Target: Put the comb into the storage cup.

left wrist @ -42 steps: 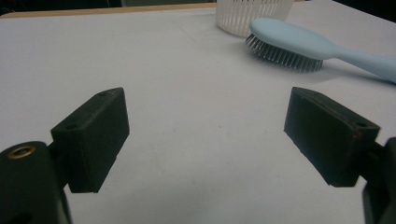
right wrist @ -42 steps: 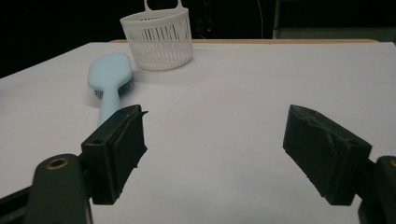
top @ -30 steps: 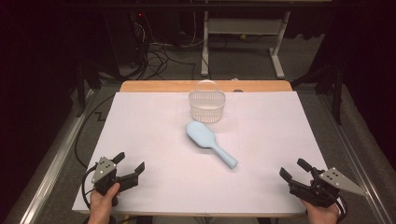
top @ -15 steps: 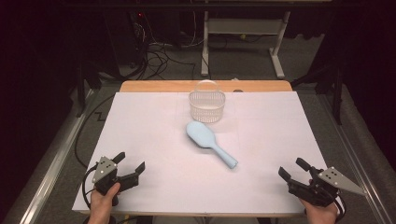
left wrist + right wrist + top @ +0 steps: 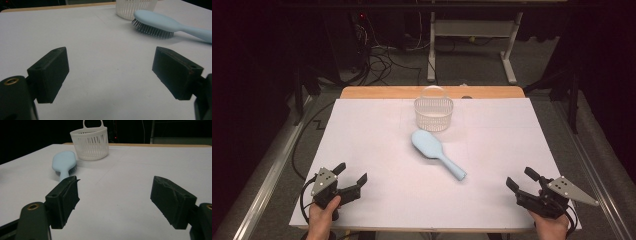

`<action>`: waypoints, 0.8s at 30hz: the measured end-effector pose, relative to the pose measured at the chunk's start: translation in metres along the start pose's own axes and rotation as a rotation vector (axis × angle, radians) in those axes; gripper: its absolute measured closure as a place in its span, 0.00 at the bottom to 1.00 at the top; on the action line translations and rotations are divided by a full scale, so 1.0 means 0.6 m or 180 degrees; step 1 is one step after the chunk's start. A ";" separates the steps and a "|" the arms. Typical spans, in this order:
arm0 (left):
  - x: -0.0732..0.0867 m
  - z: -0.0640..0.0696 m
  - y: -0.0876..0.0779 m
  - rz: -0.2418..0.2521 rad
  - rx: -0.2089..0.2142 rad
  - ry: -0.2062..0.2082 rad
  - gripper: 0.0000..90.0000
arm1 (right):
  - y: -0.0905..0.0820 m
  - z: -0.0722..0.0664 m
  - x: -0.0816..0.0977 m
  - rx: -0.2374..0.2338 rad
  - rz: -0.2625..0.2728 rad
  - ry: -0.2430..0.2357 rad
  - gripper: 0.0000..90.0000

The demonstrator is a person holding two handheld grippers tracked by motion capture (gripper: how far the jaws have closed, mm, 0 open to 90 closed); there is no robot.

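High view: left gripper [image 5: 350,176] and right gripper [image 5: 523,179] at near table corners, jaws spread wide, both empty, touching nothing. Pale blue plastic hairbrush [image 5: 436,151] lies mid-table, bristles down, just short of white slatted plastic basket [image 5: 433,113]. Its long axis runs diagonally; handle end points away from basket toward the right gripper, which looks the nearer.

One light-blue hairbrush [image 5: 437,153], desk centre. One white slatted basket [image 5: 433,113], just beside brush head at 12 o'clock. Two tools: left tool [image 5: 350,178] at 7 o'clock, right tool [image 5: 522,179] at 5 o'clock. One white desk [image 5: 362,130].
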State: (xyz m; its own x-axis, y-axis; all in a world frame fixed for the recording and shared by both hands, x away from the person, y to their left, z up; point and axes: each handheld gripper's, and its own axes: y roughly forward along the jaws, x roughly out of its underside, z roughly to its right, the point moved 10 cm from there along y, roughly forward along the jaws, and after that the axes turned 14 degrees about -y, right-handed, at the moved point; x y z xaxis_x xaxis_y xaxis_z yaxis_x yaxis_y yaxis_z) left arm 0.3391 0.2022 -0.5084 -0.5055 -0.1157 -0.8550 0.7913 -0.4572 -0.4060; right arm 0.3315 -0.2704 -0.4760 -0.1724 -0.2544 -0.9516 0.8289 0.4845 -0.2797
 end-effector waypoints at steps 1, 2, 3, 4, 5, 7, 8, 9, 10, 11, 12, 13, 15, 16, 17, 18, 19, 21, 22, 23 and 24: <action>0.000 0.000 0.000 -0.0002 0.0000 0.0002 0.16 | 0.000 0.000 0.000 0.0000 0.0000 0.0000 0.25; 0.000 0.000 0.000 -0.0001 0.0000 0.0001 0.16 | 0.001 -0.002 0.000 -0.0008 -0.0007 0.0000 0.25; 0.000 0.000 0.000 -0.0002 -0.0001 0.0000 0.16 | 0.004 -0.006 -0.002 -0.0045 0.0003 0.0024 0.26; 0.000 0.000 0.000 -0.0002 -0.0001 -0.0002 0.16 | 0.005 -0.008 -0.003 -0.0063 0.0016 0.0047 0.26; 0.000 0.000 0.000 -0.0002 -0.0001 -0.0005 0.16 | 0.006 -0.009 -0.004 -0.0078 0.0030 0.0068 0.26; 0.000 0.000 0.001 -0.0003 -0.0001 -0.0005 0.16 | 0.007 -0.010 -0.004 -0.0084 0.0036 0.0068 0.26; 0.001 0.000 0.001 -0.0004 -0.0002 -0.0004 0.16 | 0.009 -0.013 -0.005 -0.0086 0.0032 0.0050 0.26; 0.001 0.000 0.001 -0.0003 -0.0001 -0.0005 0.16 | 0.009 -0.014 -0.005 -0.0089 0.0023 0.0058 0.26; 0.001 0.001 0.001 0.0000 0.0000 -0.0005 0.16 | 0.010 -0.015 -0.005 -0.0101 0.0022 0.0046 0.26; 0.001 0.001 0.001 0.0000 0.0000 -0.0005 0.16 | 0.011 -0.016 -0.005 -0.0102 0.0018 0.0040 0.26; 0.000 0.001 0.001 0.0001 0.0001 -0.0005 0.16 | 0.012 -0.017 -0.006 -0.0106 0.0020 0.0042 0.26; 0.001 0.001 0.001 0.0000 0.0001 -0.0005 0.16 | 0.013 -0.018 -0.007 -0.0111 0.0022 0.0036 0.26; 0.000 0.000 0.001 0.0000 -0.0001 -0.0005 0.16 | 0.016 -0.022 -0.008 -0.0126 0.0020 0.0028 0.26; 0.000 0.000 0.001 0.0000 -0.0001 -0.0005 0.16 | 0.017 -0.023 -0.008 -0.0132 0.0020 0.0020 0.26; 0.000 0.000 0.001 0.0000 0.0001 -0.0005 0.16 | 0.018 -0.025 -0.009 -0.0131 0.0018 0.0023 0.26; 0.000 0.000 0.001 0.0001 -0.0001 -0.0004 0.16 | 0.019 -0.026 -0.009 -0.0144 0.0014 0.0008 0.26; 0.000 0.000 0.001 0.0001 -0.0002 -0.0002 0.16 | 0.019 -0.026 -0.009 -0.0144 0.0014 0.0008 0.26; 0.000 0.000 0.001 0.0001 -0.0004 -0.0002 0.16 | 0.022 -0.028 -0.010 -0.0149 0.0017 0.0005 0.26; 0.001 -0.001 0.001 -0.0004 -0.0004 0.0001 0.16 | 0.023 -0.030 -0.010 -0.0154 0.0015 -0.0005 0.26; 0.001 -0.001 0.001 -0.0004 -0.0004 0.0001 0.16 | 0.024 -0.031 -0.011 -0.0158 0.0015 -0.0006 0.26; 0.001 -0.001 0.001 -0.0007 -0.0009 0.0005 0.16 | 0.024 -0.032 -0.011 -0.0166 0.0012 -0.0013 0.26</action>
State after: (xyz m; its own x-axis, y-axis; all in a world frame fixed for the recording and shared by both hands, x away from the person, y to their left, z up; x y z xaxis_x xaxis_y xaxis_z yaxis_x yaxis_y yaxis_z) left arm 0.3395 0.2022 -0.5094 -0.5065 -0.1132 -0.8547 0.7912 -0.4550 -0.4086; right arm 0.3346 -0.2456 -0.4764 -0.1669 -0.2559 -0.9522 0.8007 0.5283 -0.2824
